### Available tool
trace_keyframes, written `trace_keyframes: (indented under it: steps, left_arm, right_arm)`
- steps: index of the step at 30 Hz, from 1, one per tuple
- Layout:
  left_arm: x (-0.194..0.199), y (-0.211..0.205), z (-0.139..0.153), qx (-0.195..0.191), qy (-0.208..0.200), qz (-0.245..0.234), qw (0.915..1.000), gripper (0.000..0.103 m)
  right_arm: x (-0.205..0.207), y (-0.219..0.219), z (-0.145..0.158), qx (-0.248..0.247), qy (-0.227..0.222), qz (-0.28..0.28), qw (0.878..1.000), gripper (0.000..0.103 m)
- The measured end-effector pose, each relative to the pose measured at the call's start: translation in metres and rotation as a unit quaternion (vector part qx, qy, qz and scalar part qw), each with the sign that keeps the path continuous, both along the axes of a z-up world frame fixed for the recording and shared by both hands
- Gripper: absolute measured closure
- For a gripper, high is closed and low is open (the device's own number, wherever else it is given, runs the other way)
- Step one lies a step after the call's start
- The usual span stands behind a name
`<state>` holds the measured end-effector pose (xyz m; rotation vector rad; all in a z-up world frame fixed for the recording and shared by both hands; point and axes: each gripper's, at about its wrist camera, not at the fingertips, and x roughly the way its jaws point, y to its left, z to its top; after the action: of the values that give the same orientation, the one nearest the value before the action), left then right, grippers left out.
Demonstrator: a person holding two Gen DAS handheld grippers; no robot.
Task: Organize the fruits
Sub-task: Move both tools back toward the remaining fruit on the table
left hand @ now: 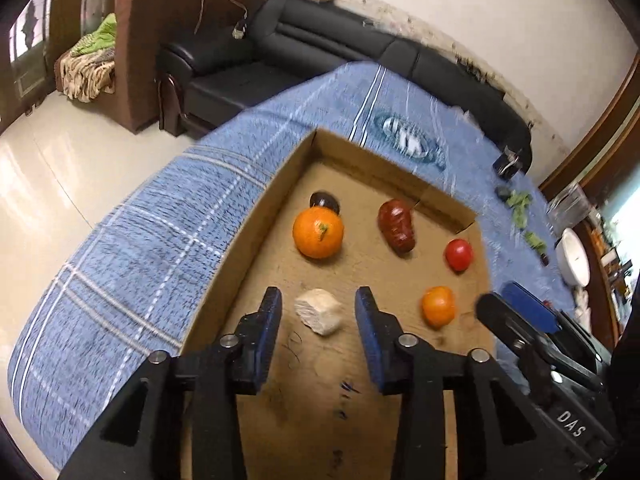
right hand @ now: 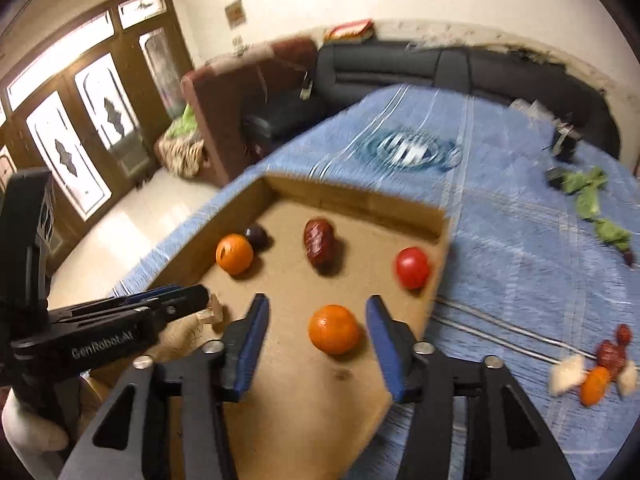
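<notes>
A shallow cardboard box (left hand: 248, 224) (right hand: 360, 200) lies on a blue checked cloth. In it are a large orange (left hand: 318, 232) (right hand: 234, 253), a dark plum (left hand: 324, 201) (right hand: 256, 235), a dark red fruit (left hand: 397, 225) (right hand: 319, 242), a red tomato (left hand: 459, 254) (right hand: 412, 267), a small orange (left hand: 438, 306) (right hand: 334, 328) and a pale white piece (left hand: 319, 310). My left gripper (left hand: 318, 306) is open around the white piece, empty. My right gripper (right hand: 316, 312) is open with the small orange between its fingers, not gripped.
More fruit lies loose on the cloth at the right: an orange (right hand: 595, 385), red pieces (right hand: 611, 353) and white pieces (right hand: 566, 372). Green leaves (right hand: 588, 196) lie farther back. A black sofa (left hand: 320, 52) and brown armchair (left hand: 160, 40) stand beyond the table. A white bowl (left hand: 573, 256) sits at right.
</notes>
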<state>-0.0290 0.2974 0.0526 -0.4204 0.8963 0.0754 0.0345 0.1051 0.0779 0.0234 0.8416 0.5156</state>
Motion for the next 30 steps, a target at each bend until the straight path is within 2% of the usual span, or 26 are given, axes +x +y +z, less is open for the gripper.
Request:
trace_keyframes:
  steps: [2,6,10,19,30]
  left_arm:
    - [-0.011,-0.005,0.012,0.005,-0.023,0.004,0.9997,0.054]
    - [-0.034,-0.029,0.037,0.043,-0.065,0.006,0.9969,0.041]
    - [-0.047,-0.059,0.051,0.093,-0.087,-0.001,0.9918,0.029]
    - [-0.064,-0.12,0.062,0.139,-0.104,-0.052,0.9834,0.027]
    - [-0.074,-0.156,0.062,0.177,-0.108,-0.07,0.9758,0.027]
  right_arm:
    - [-0.012,-0.018,0.01,0.005,-0.019,-0.024,1.0,0.03]
    - [-0.033,-0.058,0.01,0.034,-0.01,-0.072,0.997,0.028]
    - [-0.051,-0.089,0.004,0.056,0.006,-0.111,0.992,0.028]
    - [-0.088,-0.139,-0.005,0.053,0.008,-0.162,0.985,0.027]
    - [-0.116,-0.17,-0.003,0.058,-0.009,-0.184,0.981,0.025]
